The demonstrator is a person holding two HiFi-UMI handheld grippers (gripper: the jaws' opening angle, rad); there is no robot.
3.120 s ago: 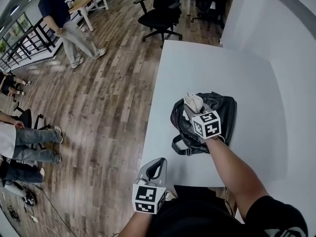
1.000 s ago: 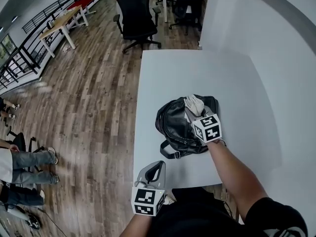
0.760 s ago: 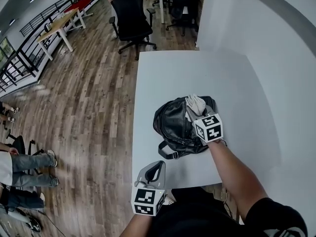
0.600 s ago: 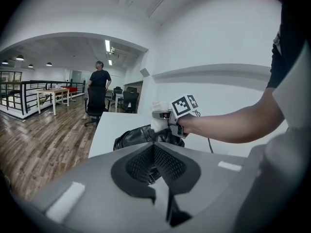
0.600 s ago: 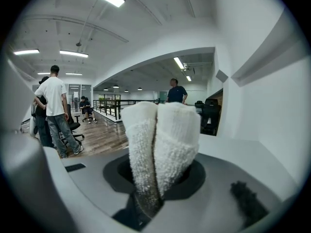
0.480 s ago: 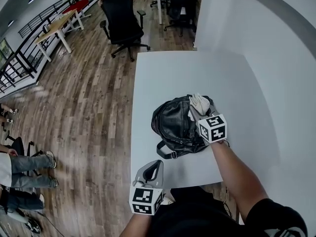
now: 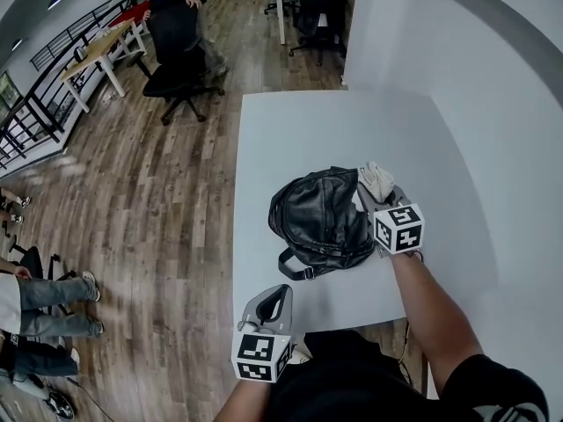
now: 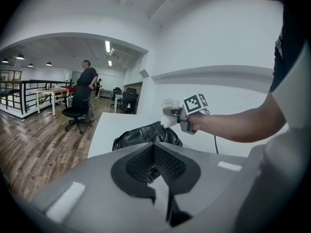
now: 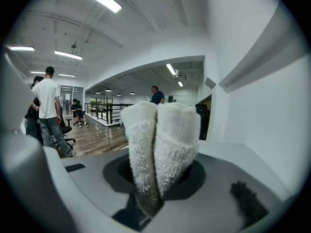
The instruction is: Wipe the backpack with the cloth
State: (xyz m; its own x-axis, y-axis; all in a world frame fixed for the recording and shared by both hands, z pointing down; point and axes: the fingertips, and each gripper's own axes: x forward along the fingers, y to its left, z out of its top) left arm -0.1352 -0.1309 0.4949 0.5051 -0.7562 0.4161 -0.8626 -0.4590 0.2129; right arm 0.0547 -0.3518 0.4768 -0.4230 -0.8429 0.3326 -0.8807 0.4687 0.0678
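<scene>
White cloth (image 7: 378, 180) at the black backpack (image 7: 321, 222) edge
Your right gripper (image 7: 375, 197) pinches the cloth; your left gripper (image 7: 280, 295) is closed, empty.

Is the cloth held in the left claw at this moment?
No, the white cloth is pinched in the right claw, while the left claw is shut with nothing in it.

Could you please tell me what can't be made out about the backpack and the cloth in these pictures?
Head view: whether the cloth touches the backpack; the right gripper covers that spot.
Left gripper view: the backpack's lower part, hidden behind the left gripper's own body.
Right gripper view: the backpack, out of sight; the clamped cloth fills the middle.
</scene>
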